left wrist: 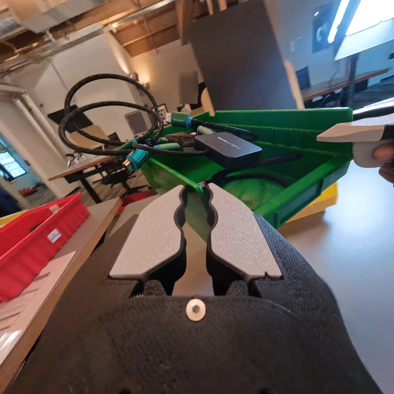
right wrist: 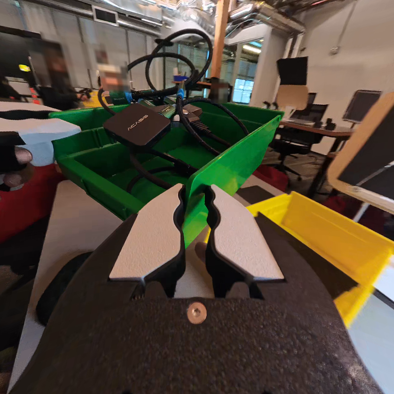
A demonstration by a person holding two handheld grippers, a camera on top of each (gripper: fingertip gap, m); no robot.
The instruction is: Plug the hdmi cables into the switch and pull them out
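Note:
A green bin (left wrist: 277,119) sits tilted over the table and holds a flat black switch (left wrist: 228,149) and a tangle of black braided HDMI cables (left wrist: 110,106) with teal plugs (left wrist: 179,120). My left gripper (left wrist: 195,188) is shut on the bin's near side wall. My right gripper (right wrist: 195,188) is shut on the opposite side wall of the bin (right wrist: 234,166). The right wrist view shows the switch (right wrist: 136,128) lying on the cables (right wrist: 181,64). Each gripper shows at the edge of the other's view, the right one in the left wrist view (left wrist: 351,132).
A red bin (left wrist: 38,230) stands to the left near the table's wooden edge (left wrist: 89,234). A yellow bin (right wrist: 319,230) stands right of and partly under the green one. A smaller dark box (left wrist: 179,137) lies behind the switch. Desks and chairs stand farther off. Left tips to right tips: about 20 centimeters.

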